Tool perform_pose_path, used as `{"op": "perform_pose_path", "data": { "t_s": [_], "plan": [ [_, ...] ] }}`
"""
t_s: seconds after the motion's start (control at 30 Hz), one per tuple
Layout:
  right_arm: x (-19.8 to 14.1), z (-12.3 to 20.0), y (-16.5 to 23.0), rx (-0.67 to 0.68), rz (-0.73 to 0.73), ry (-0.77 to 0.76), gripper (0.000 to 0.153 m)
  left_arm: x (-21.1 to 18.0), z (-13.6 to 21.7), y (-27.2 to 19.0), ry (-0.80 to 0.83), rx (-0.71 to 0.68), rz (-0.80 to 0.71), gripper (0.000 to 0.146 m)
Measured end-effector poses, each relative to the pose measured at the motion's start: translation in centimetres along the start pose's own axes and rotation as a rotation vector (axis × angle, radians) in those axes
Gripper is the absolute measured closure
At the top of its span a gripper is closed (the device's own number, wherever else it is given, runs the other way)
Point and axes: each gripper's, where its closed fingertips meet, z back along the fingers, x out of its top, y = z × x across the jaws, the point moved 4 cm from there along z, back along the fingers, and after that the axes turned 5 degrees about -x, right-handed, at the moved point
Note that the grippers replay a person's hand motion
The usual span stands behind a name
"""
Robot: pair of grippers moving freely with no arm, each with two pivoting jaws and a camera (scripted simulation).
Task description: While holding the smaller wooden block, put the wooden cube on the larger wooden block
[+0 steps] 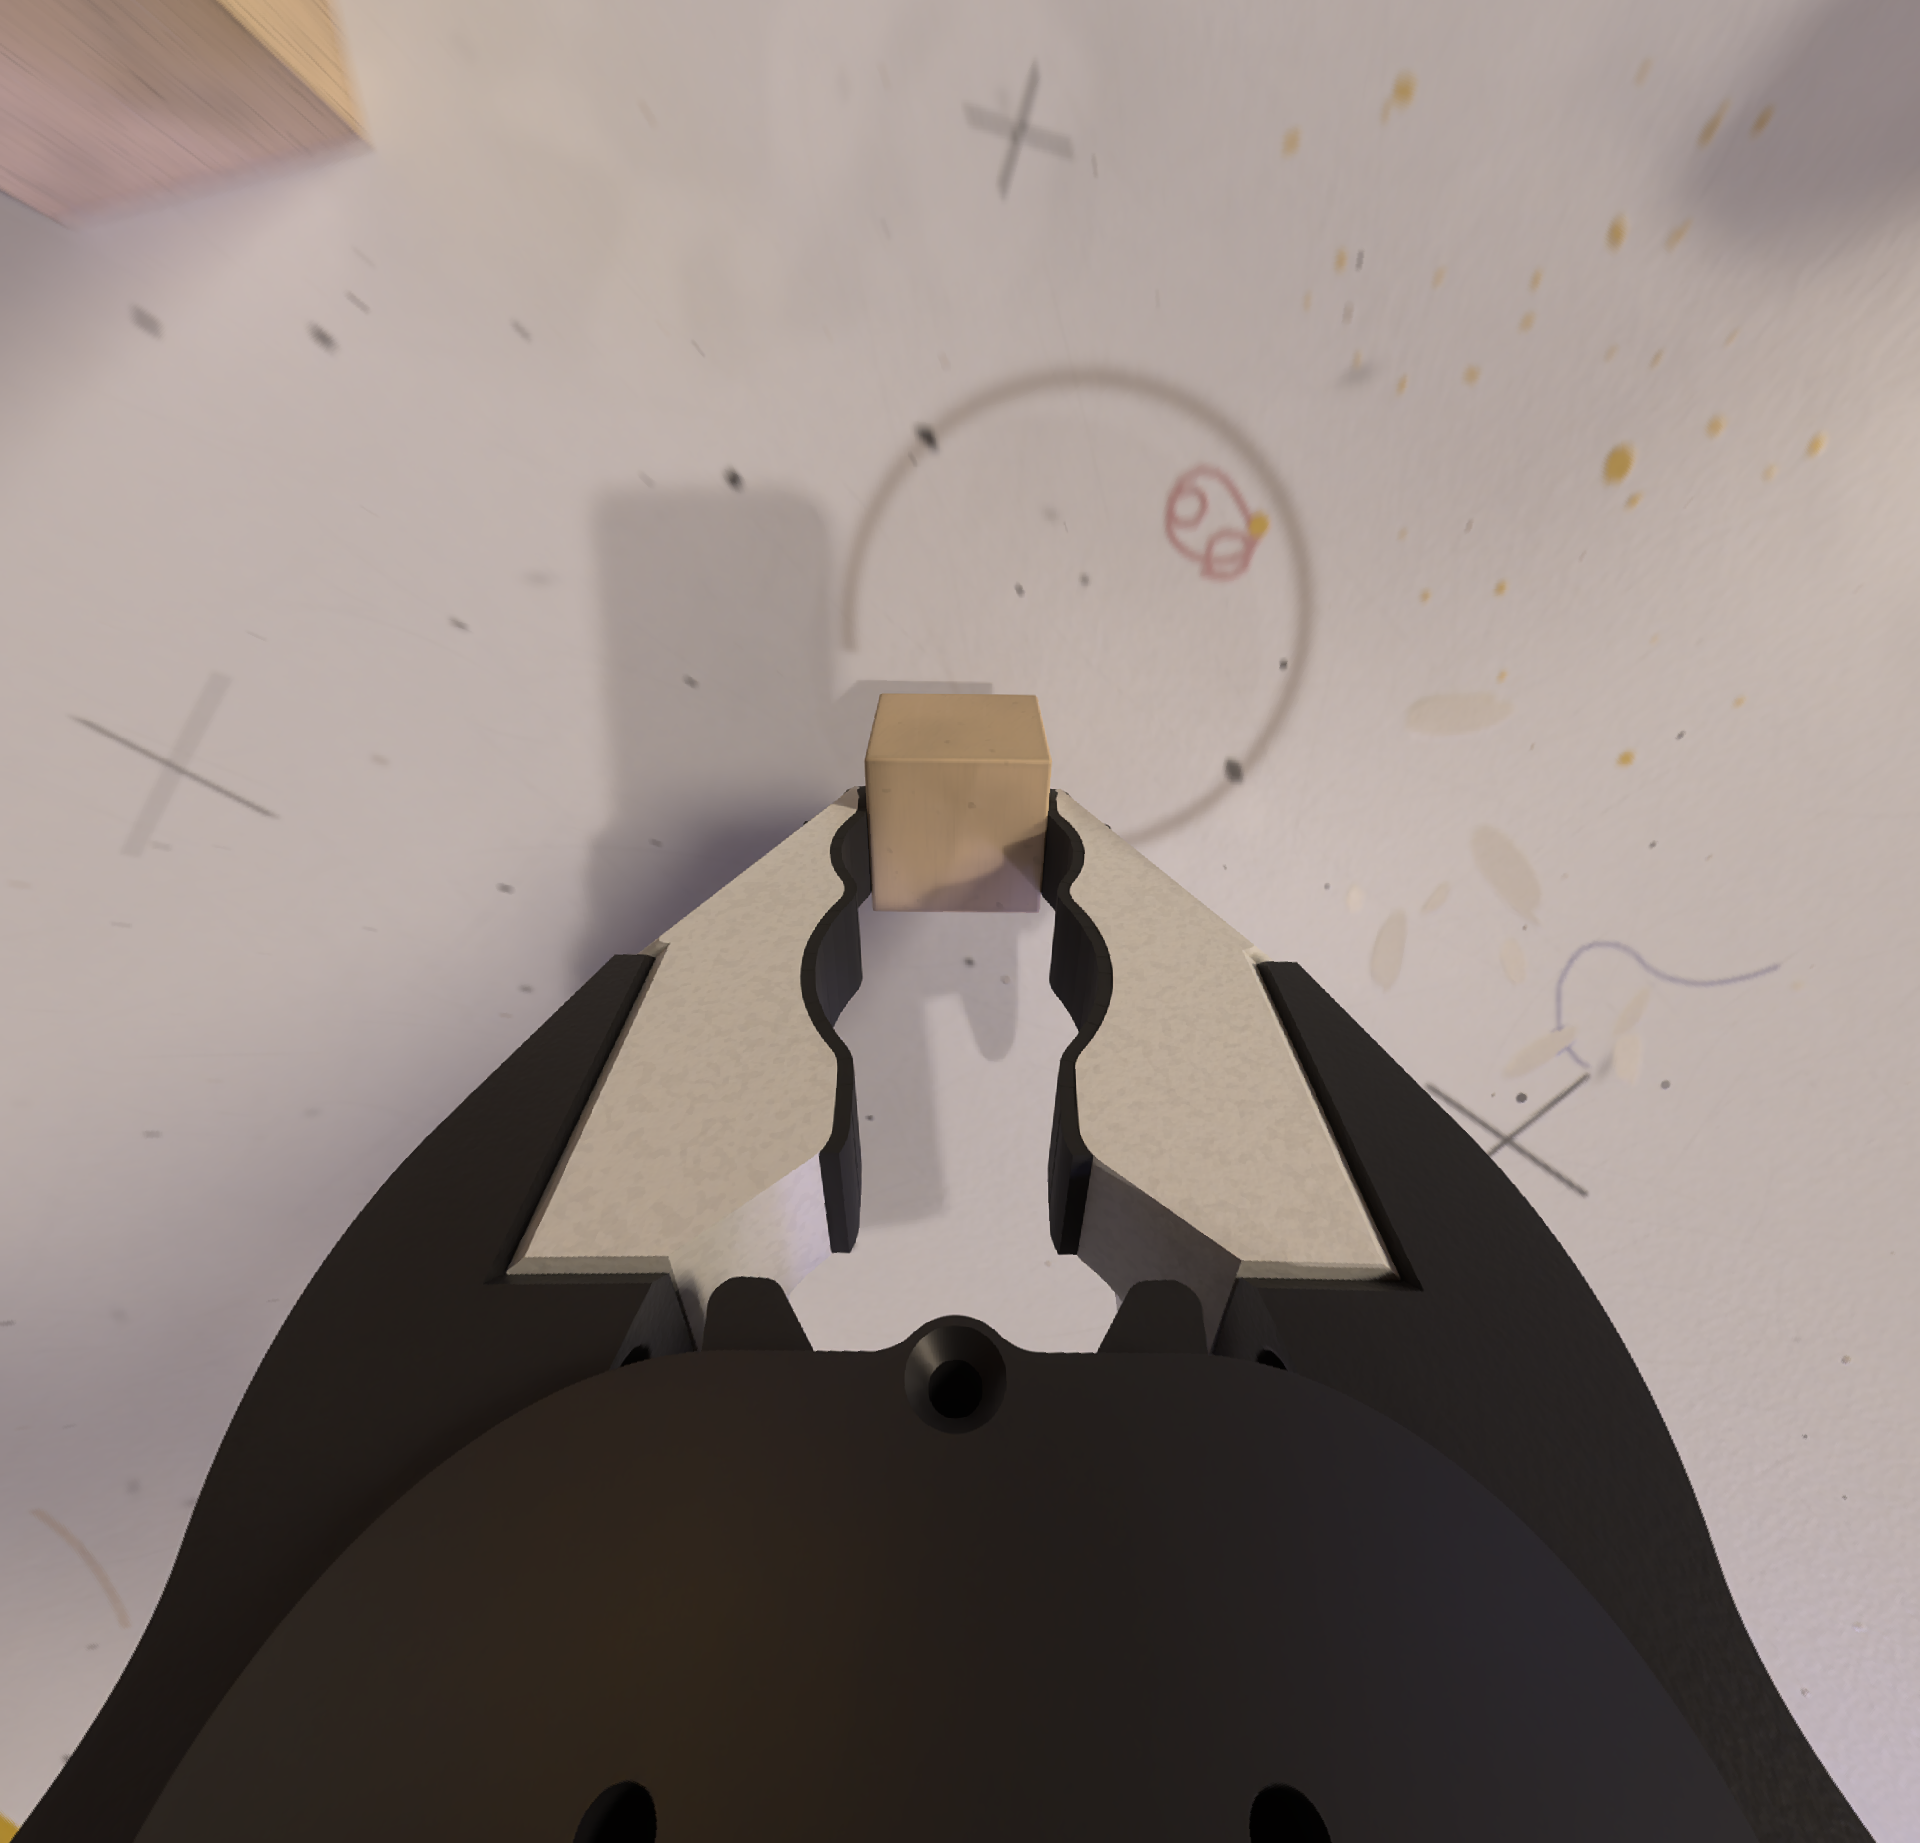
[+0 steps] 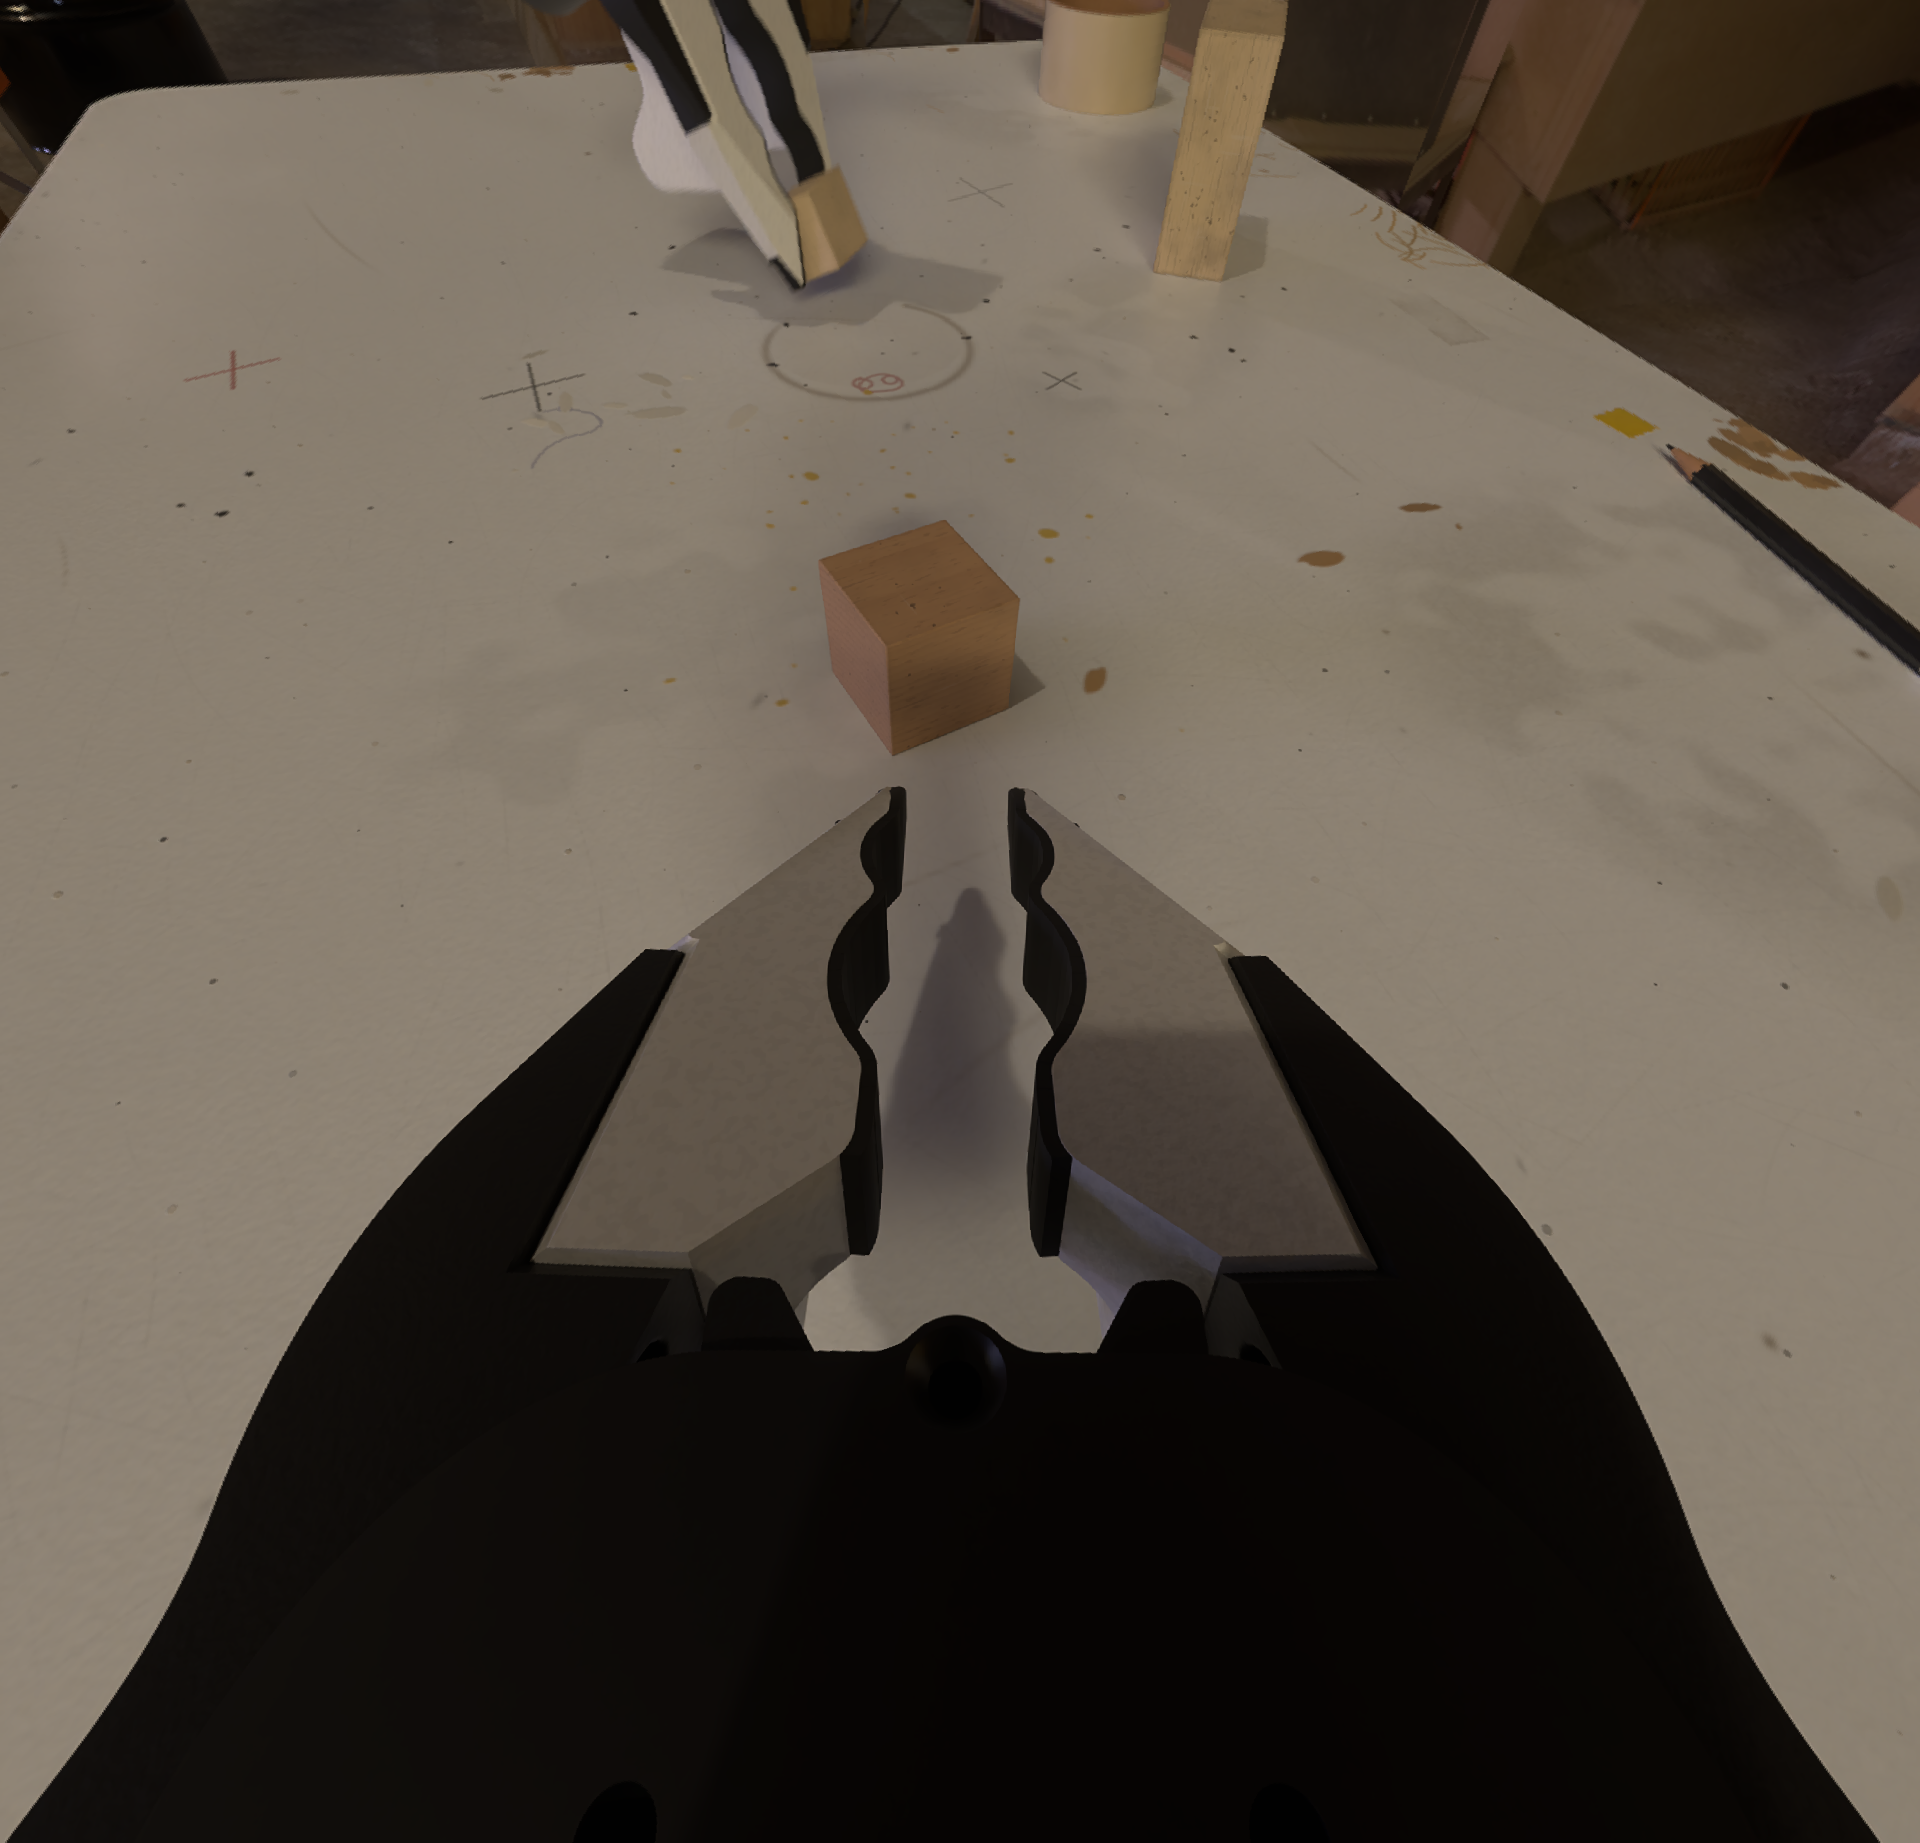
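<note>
Left wrist view: left gripper (image 1: pixel 956 837) clamps smaller wooden block (image 1: pixel 956 801) above table (image 1: pixel 416 546). Right gripper (image 2: pixel 956 806) empty, jaws apart, just short of wooden cube (image 2: pixel 920 635); larger wooden block (image 2: pixel 1216 141) upright, far side.

A cream cylinder (image 2: pixel 1103 48) stands at the table's (image 2: pixel 312 858) far edge; a pencil (image 2: pixel 1792 557) lies right.

Work surface: white, paint-flecked rectangular table (image 2: pixel 312 858), marked with pencilled crosses, a drawn circle (image 2: pixel 868 354) and ochre spatters. Soft shadows fall across its top. On the far right edge, a dark pencil (image 2: pixel 1797 557) and a small yellow tag (image 2: pixel 1624 422). Beyond the far edge: dim workshop floor (image 2: pixel 364 6), brown wooden cabinets and crates (image 2: pixel 1662 110) at right, a black drum-like object (image 2: pixel 83 27) at left.
</note>
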Motion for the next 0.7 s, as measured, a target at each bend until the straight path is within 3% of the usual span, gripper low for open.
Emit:
{"op": "perform_pose_path", "data": {
  "t_s": [0.23,0.43,0.53,0.6,0.63,0.7],
  "plan": [
    [3.1,-0.7,-0.2,0.003,0.017,-0.054,0.130,4.7,5.6,1.8,-0.192,0.072,-0.042,0.114],
    [3.5,-6.2,-0.3,0.230,0.201,0.248,0.056,5.3,4.8,0.4,-0.222,0.062,-0.093,0.114],
    [2.4,-8.9,0.5,0.399,0.298,0.381,0.065,4.4,4.2,0.1,-0.250,0.040,-0.079,0.114],
    [2.6,-10.3,0.9,0.452,0.339,0.416,0.099,3.7,4.0,0.1,-0.291,0.019,-0.067,0.114],
    [3.2,-10.9,1.0,0.444,0.355,0.420,0.108,3.2,4.0,0.1,-0.303,0.015,-0.069,0.114],
    [6.4,-12.4,1.3,0.424,0.321,0.364,0.108,2.1,4.0,0.1,-0.305,0.023,-0.068,0.114]
  ]
}}
